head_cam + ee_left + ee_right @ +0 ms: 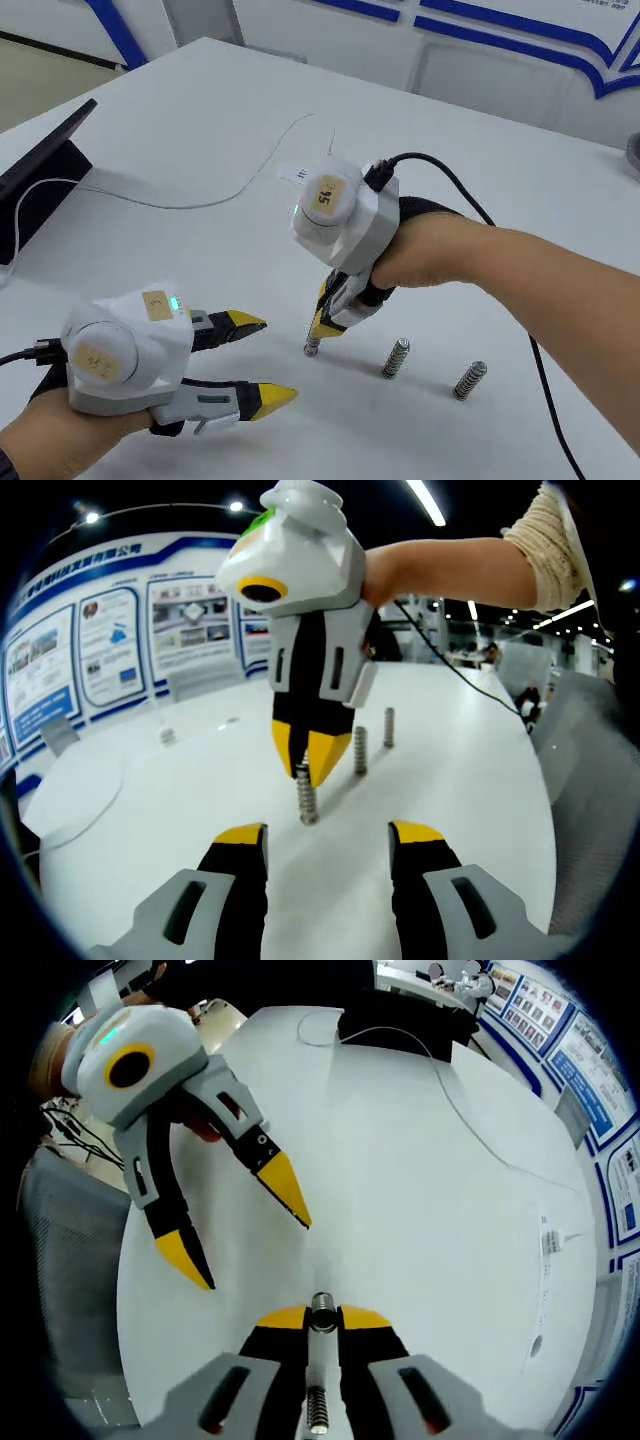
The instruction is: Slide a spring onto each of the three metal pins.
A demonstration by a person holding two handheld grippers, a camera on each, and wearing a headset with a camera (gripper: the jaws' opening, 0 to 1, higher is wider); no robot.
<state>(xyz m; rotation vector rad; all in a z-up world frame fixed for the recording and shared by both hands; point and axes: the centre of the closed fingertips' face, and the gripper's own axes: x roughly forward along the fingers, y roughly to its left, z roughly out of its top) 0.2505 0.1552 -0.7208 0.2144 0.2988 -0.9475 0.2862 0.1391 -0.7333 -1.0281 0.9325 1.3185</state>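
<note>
I have the right gripper [318, 335] near the middle of the head view, tipped steeply down at the white table [200, 110], its yellow jaw tips drawn narrow and pinched on the top of the first spring [312, 345], which stands upright on the tabletop. In the right gripper view the round coil end sits squarely between the two tips at 6 o'clock; whether the pads bear on coil or on the pin inside it I cannot tell. The second spring [396, 357] stands near the first at its 3 o'clock, and the third spring [469, 379] beyond that at about 4 o'clock, leaning a little — both apart from either gripper. My left gripper [258, 360] sits at 8 o'clock in the head view, jaws spread wide with nothing between them, pointing toward 3 o'clock with its tips near the first spring but not touching it. In the left gripper view the first spring stands just past the gap between the left gripper's tips, at 12 o'clock. A thin white cable [200, 203] curls across the table at 10 o'clock, and a black screen [40, 170] stands at the table's 9 o'clock edge — well apart from the springs.
</note>
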